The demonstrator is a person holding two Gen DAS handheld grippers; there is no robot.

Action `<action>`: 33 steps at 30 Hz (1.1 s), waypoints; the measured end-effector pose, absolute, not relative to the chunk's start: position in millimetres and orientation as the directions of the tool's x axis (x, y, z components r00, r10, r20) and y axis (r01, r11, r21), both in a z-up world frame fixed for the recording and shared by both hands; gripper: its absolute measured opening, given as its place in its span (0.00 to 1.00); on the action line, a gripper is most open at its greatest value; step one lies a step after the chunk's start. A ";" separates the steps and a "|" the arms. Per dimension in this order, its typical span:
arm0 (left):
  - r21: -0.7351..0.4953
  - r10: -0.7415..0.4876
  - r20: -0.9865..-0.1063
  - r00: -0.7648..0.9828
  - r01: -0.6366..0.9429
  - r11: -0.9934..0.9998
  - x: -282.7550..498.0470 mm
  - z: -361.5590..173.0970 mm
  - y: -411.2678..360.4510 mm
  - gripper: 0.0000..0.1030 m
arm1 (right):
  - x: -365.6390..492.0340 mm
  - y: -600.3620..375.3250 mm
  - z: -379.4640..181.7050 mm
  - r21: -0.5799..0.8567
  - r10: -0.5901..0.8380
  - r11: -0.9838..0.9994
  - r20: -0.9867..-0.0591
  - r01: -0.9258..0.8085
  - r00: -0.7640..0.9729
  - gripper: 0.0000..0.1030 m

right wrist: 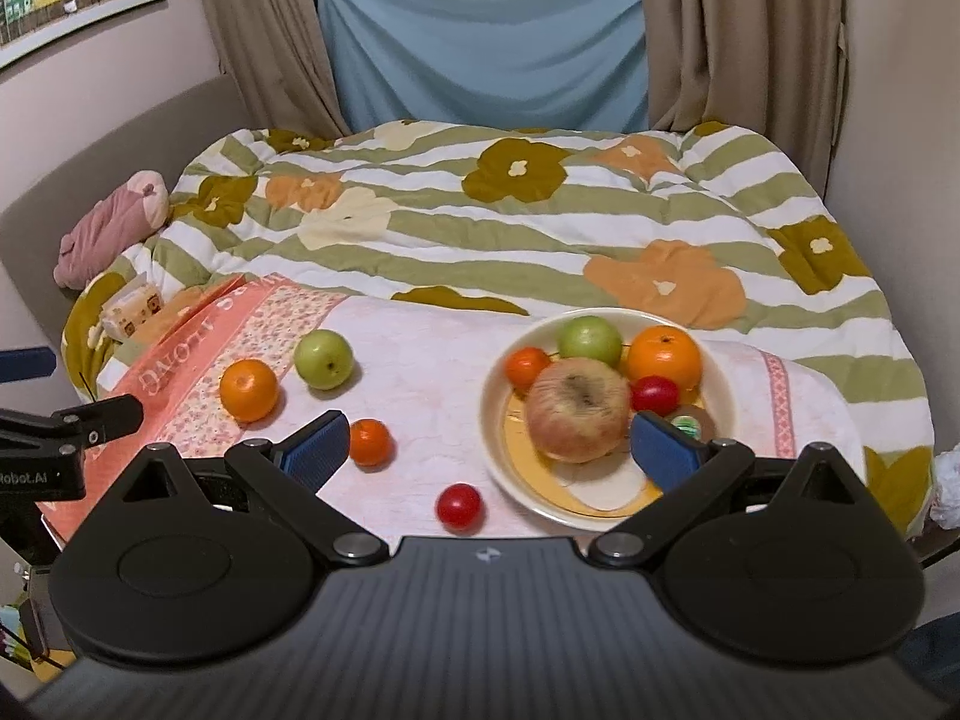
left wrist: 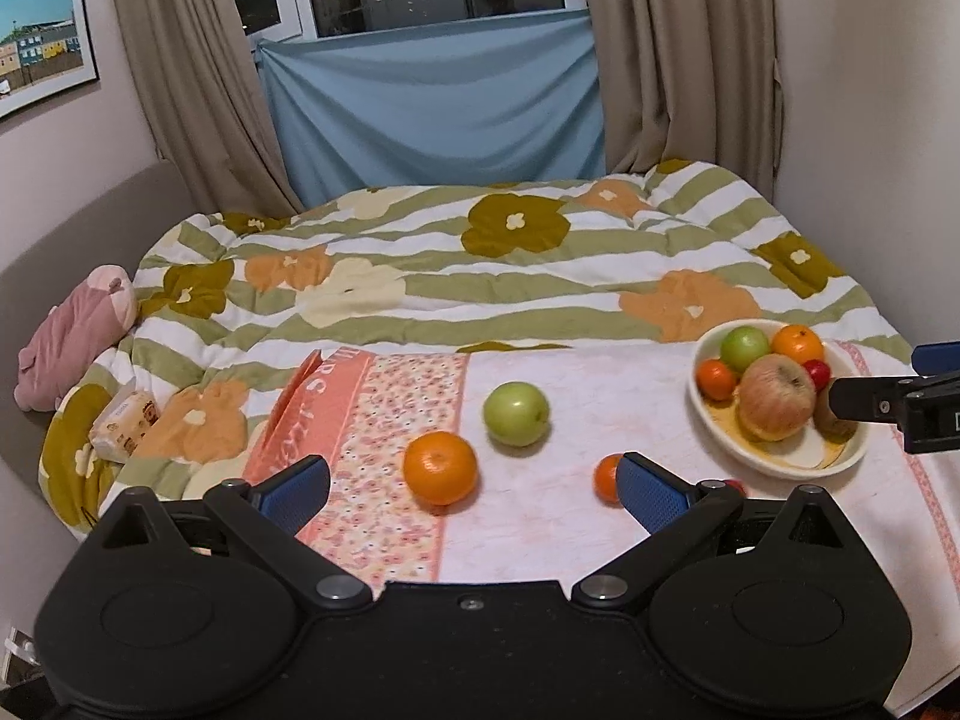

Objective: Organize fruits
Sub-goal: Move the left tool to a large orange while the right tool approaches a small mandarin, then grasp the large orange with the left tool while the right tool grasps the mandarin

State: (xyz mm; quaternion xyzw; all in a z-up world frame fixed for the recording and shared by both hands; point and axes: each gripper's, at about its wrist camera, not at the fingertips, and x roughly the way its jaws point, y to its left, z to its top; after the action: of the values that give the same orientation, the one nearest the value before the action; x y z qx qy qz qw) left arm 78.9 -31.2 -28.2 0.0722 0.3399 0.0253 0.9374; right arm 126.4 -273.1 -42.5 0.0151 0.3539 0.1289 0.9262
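A cream bowl (right wrist: 723,384) (left wrist: 852,450) holds a large red-yellow apple (right wrist: 577,418) (left wrist: 777,396), a green apple (right wrist: 590,340), an orange (right wrist: 665,358), a small tangerine (right wrist: 526,367), a small red fruit (right wrist: 654,393) and a kiwi (right wrist: 696,420). On the pink cloth lie an orange (left wrist: 440,468) (right wrist: 248,390), a green apple (left wrist: 516,414) (right wrist: 323,358), a small tangerine (right wrist: 370,443) (left wrist: 605,478) and a small red fruit (right wrist: 459,506). My left gripper (left wrist: 474,480) is open and empty behind the loose orange. My right gripper (right wrist: 489,450) is open and empty, its right finger over the bowl.
The pink cloth (left wrist: 600,516) lies over a flowered quilt (left wrist: 480,264) on a bed. A tissue pack (left wrist: 125,425) and a pink plush toy (left wrist: 78,336) lie at the left. Curtains and a blue sheet (left wrist: 432,102) hang behind.
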 end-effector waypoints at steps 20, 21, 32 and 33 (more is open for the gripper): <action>0.187 -0.076 -0.722 0.688 0.299 0.936 174.0 -91.7 47.0 0.93 | 172.2 -157.5 -109.1 0.108 0.143 0.990 -0.734 -0.094 0.664 1.00; 0.189 -0.088 -0.728 0.679 0.323 0.927 179.7 -97.2 47.4 0.91 | 175.2 -154.6 -113.1 0.110 0.137 0.990 -0.738 -0.082 0.661 1.00; 0.194 -0.165 -0.798 0.580 0.506 0.841 212.7 -150.0 46.5 0.76 | 202.6 -127.4 -155.7 0.087 0.068 0.996 -0.781 0.001 0.621 1.00; 0.186 -0.172 -0.799 0.576 0.508 0.841 214.1 -151.4 47.1 0.76 | 203.7 -126.1 -157.8 0.085 0.064 0.996 -0.784 0.005 0.618 1.00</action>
State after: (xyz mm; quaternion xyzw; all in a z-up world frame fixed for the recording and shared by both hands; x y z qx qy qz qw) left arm 214.1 47.1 -151.4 0.2021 0.4163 -0.1966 0.8644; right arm 203.7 -126.1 -157.8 0.0395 0.4368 0.0162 0.8985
